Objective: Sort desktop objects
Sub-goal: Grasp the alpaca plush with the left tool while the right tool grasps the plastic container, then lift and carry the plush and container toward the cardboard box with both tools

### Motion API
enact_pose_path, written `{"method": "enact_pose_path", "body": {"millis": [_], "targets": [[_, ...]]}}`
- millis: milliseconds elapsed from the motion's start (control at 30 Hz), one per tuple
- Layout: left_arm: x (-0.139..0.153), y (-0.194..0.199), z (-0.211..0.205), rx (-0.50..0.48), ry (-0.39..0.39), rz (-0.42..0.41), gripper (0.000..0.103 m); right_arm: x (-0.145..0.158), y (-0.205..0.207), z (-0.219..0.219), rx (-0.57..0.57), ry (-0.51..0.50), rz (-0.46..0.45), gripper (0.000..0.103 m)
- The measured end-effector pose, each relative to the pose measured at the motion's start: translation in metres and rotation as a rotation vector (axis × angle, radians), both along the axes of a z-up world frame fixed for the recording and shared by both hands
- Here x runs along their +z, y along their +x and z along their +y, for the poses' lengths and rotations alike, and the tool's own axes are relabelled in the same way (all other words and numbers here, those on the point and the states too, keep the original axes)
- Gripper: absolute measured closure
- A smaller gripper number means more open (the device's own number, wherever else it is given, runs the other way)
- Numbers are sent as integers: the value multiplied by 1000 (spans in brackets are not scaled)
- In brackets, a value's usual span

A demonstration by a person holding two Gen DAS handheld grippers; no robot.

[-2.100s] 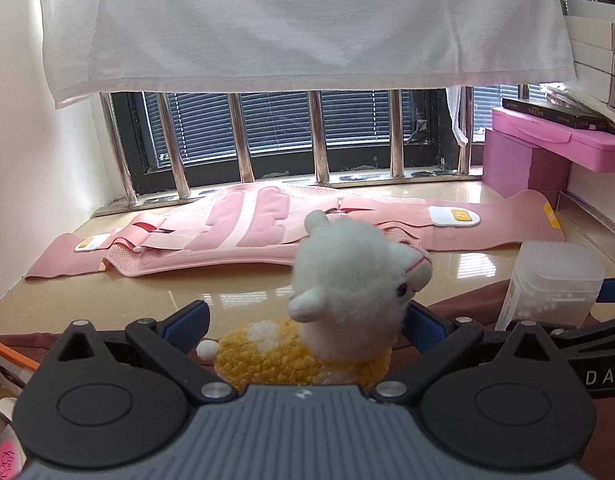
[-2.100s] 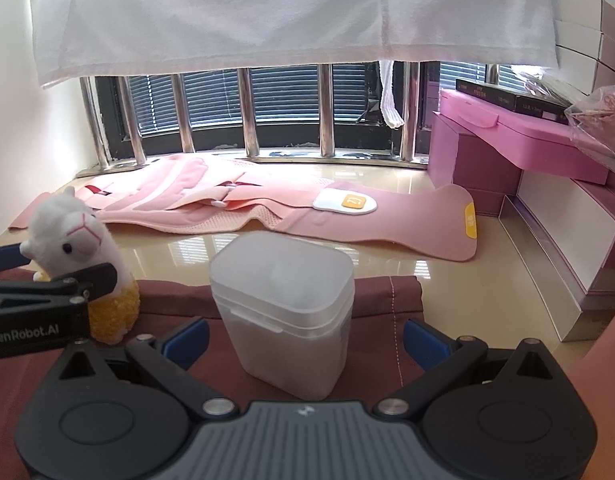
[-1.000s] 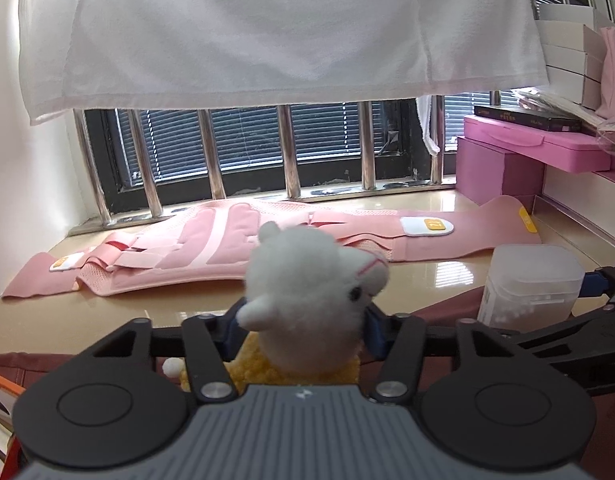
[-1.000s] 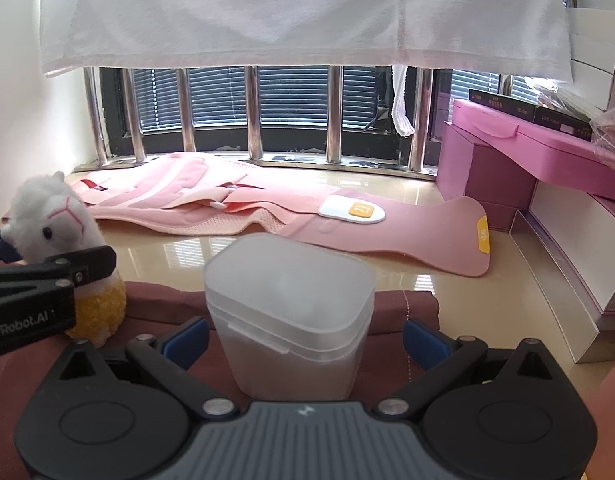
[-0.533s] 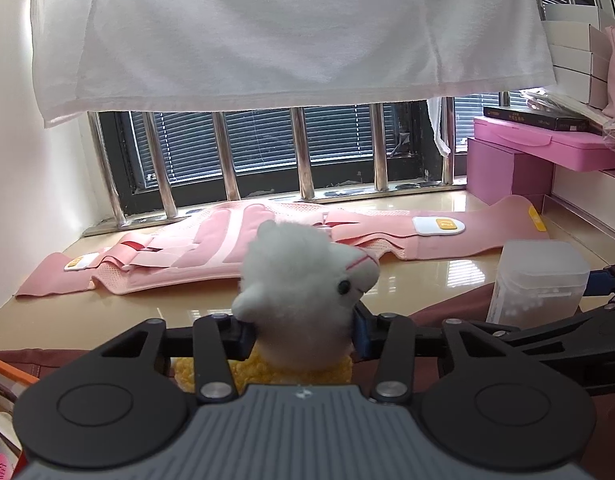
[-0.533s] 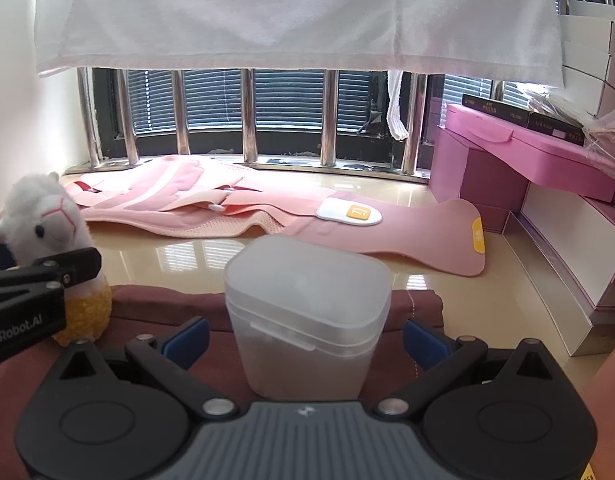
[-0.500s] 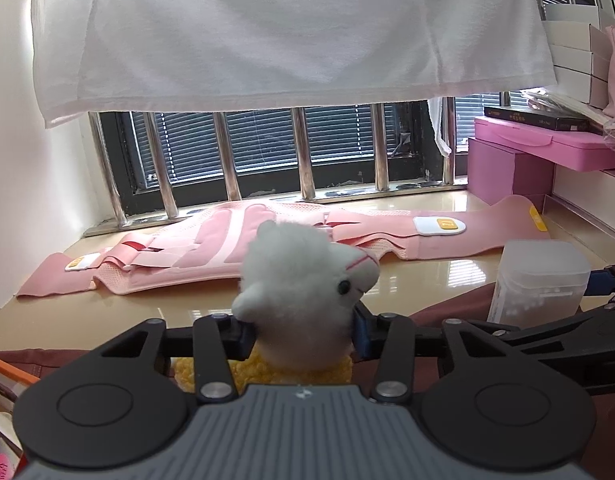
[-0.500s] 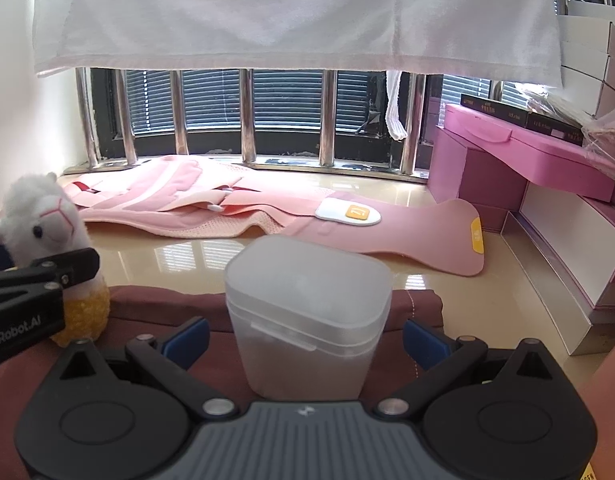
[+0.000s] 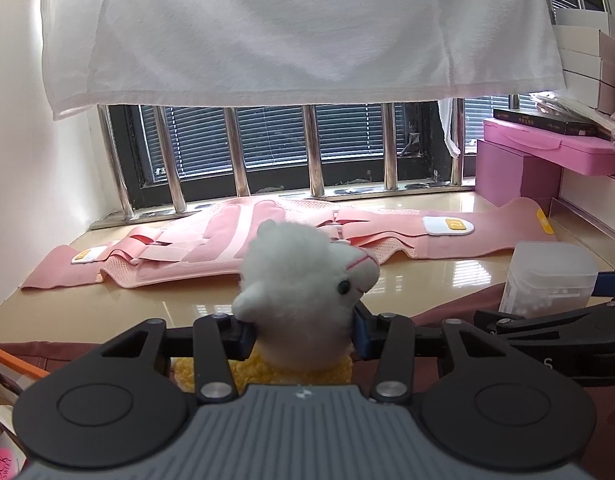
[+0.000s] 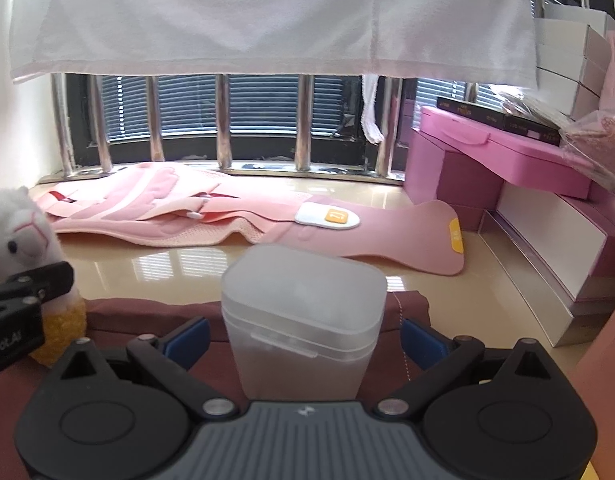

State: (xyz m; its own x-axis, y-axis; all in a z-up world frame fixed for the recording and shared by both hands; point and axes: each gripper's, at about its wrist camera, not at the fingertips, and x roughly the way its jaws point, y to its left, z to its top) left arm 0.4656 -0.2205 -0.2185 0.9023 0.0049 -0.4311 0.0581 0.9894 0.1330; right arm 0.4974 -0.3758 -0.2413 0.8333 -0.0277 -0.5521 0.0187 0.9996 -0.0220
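Alpaca pinched, tub straddled
The left gripper (image 9: 303, 334) pinched the plush alpaca (image 9: 303, 284); the right gripper (image 10: 303, 338), fingers spread and just closing, flanked the frosted tub (image 10: 301, 320) untouched.

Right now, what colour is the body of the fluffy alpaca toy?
Yellow, under a white head; the fluffy alpaca toy shows it best in the right wrist view.

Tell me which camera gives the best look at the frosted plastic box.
The right wrist view. There the frosted plastic box stands whole and centred on the maroon cloth, between the open fingers of the right gripper, lid seam visible. The left wrist view catches it only at the right edge, with white contents showing, its base hidden.
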Motion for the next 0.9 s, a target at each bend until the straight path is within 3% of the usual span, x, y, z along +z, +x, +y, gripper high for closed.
{"method": "enact_pose_path", "body": {"millis": [300, 400, 533, 633, 900], "targets": [[0, -2, 1, 7, 1, 0, 58, 5, -3, 7, -90, 24, 11, 9], [0, -3, 1, 4, 4, 0, 58, 7, -2, 11, -115, 29, 7, 21], [0, -2, 3, 5, -2, 2, 58, 9, 0, 15, -140, 29, 12, 22], [1, -2, 4, 7, -4, 3, 58, 9, 1, 15, -162, 24, 18, 34], [2, -1, 5, 8, -8, 2, 58, 8, -1, 12, -185, 52, 26, 37]]}}
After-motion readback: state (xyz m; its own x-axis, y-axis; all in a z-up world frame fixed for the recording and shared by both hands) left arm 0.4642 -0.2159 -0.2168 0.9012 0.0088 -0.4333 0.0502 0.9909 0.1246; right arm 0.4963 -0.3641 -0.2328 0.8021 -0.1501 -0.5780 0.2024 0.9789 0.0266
